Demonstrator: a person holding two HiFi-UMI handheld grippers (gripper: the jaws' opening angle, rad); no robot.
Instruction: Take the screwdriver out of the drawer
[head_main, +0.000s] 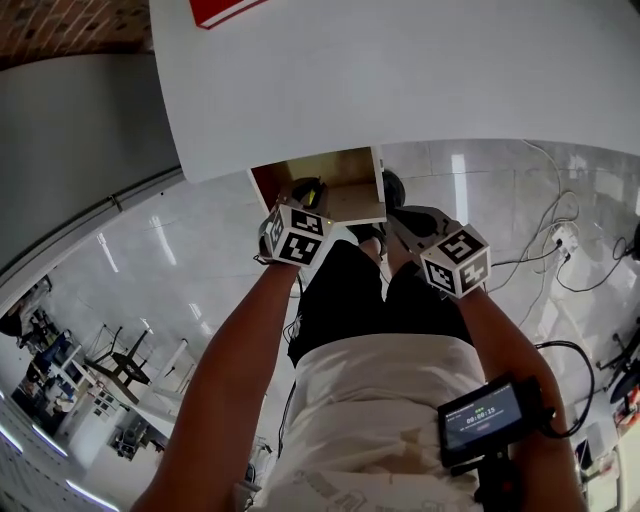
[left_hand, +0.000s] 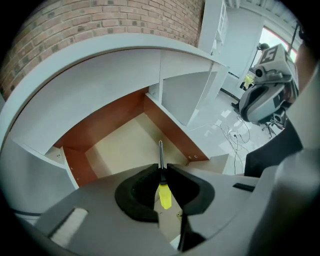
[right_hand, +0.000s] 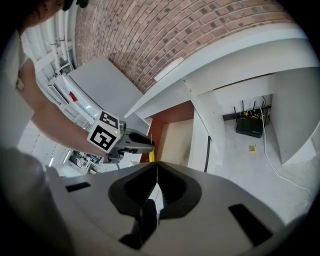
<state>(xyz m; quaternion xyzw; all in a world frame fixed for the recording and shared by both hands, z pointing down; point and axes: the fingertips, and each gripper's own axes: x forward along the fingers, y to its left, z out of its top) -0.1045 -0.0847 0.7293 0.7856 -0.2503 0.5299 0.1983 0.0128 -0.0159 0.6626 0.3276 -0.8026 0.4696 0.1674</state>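
The left gripper pinches the screwdriver at the dark collar where the yellow handle meets the metal shaft. The handle hangs back toward the camera and the shaft points down over the beige floor of the open drawer. The tool looks clear of the drawer floor, but I cannot tell whether its tip is above the rim. The right gripper has its jaws pressed together with nothing between them, and it hovers near the drawer's white front. The drawer sits under the edge of the white counter.

The hold is on a thin, round part of the tool, with the heavier handle on one side. I judge that a jolt could make it swivel between the pads or slide out and fall back into the drawer. The tip could also catch a reddish-brown drawer wall, or the gripper could bump the counter's edge if it comes out at the wrong angle.

Only the left gripper view shows the pinch itself. The head view gives only a glimpse of yellow beyond the left marker cube. It also shows both forearms and a small screen at the person's waist. The right gripper view shows the left gripper from the side — and a black router with cables on the floor under the counter, which the other views do not show.
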